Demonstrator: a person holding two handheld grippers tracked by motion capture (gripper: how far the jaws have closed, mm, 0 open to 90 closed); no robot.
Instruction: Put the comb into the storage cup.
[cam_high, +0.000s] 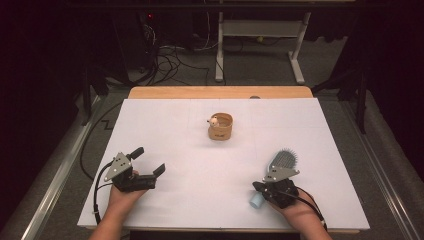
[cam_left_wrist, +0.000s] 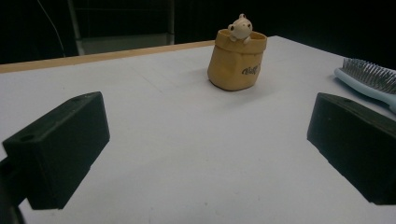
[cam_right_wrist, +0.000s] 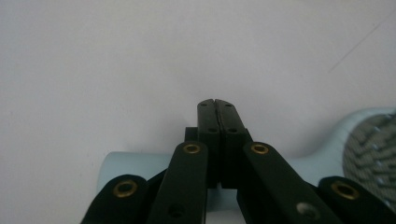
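Jaws of right gripper (cam_right_wrist: 215, 103) meet above, seemingly clear of, hairbrush handle (cam_right_wrist: 140, 165).

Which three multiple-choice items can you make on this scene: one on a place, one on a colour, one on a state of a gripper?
1. Where does the hairbrush lie on the table?
A. at the near right, by the right gripper
B. at the far left corner
C. inside the pot

2. What colour is the small pot with the figure at its rim?
A. red
B. yellow-tan
C. green

3. How do the jaws of the left gripper stand?
A. shut together
B. shut on the pot
C. wide apart with nothing between them

Answers:
1 A, the high view shows the brush under the right gripper.
2 B, the left gripper view shows it yellow-tan.
3 C, bare table shows between them.
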